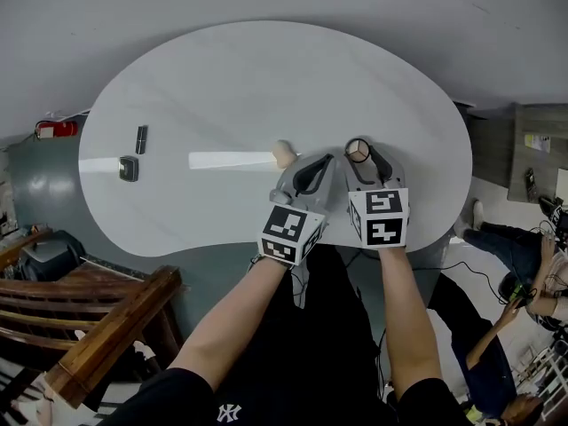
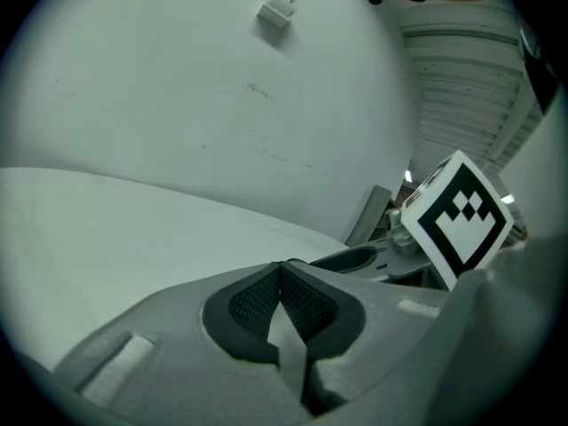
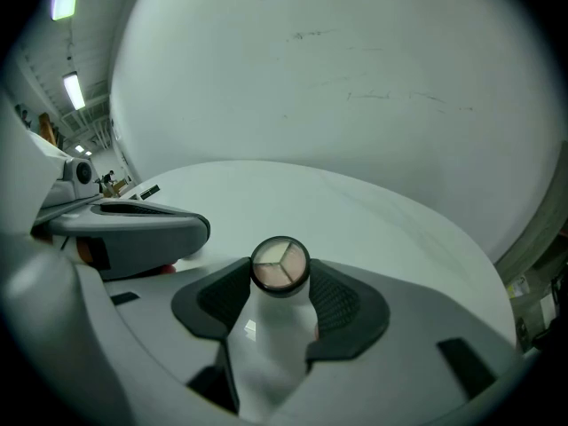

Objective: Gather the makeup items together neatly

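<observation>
Four makeup pieces are at the white table. At the left lie a slim black stick, long axis near-to-far, and a dark square case. Mid-table is a beige piece. At near right the right gripper pinches a round compact — three pale shades inside, face up. The left gripper is closed, empty.

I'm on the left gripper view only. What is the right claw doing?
Observer: It grips a round compact by its rim.
Operator: Anything near my left claw?
Observer: A beige item lies on the table beside its tip, on its left in the head view.
Operator: Where are the other items?
Observer: A slim dark item and a square dark item lie close together at the table's left end.
</observation>
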Motion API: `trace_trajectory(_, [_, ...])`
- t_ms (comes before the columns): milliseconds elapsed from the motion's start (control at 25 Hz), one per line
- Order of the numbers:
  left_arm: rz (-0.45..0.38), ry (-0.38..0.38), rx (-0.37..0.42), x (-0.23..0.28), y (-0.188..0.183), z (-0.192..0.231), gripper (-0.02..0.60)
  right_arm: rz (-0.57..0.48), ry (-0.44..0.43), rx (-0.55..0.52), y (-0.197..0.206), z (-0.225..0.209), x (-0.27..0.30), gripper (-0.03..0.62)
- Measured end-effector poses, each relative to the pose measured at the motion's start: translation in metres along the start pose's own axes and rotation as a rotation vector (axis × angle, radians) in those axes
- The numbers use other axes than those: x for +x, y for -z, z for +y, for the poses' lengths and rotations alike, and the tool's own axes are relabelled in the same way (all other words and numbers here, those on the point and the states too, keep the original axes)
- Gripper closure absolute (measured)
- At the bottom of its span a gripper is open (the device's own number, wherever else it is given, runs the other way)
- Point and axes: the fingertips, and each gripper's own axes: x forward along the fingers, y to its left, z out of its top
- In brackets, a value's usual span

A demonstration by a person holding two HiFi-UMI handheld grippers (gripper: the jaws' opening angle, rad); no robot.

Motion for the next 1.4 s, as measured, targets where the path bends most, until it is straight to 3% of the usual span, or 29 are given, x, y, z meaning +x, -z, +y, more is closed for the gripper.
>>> trace_trajectory(480, [-0.036,-0.064,-0.027,-0.027,-0.01,0.031,0.572,-0.002,-0.071,-0.061,-0.019,0.043,0.015,0.378])
trace_trajectory(1080, [-0.052,-0.132,-0.061,-0.055,-0.004,0.065,0.572,0.056,-0.157,-0.115,-0.008,0.089,0.041,0.378])
trace_trajectory(1400, [-0.053,-0.142,-0.066,-0.059,-0.003,0.07,0.572,0.079,-0.156,-0.142,-0.001,0.091,0.05,0.375])
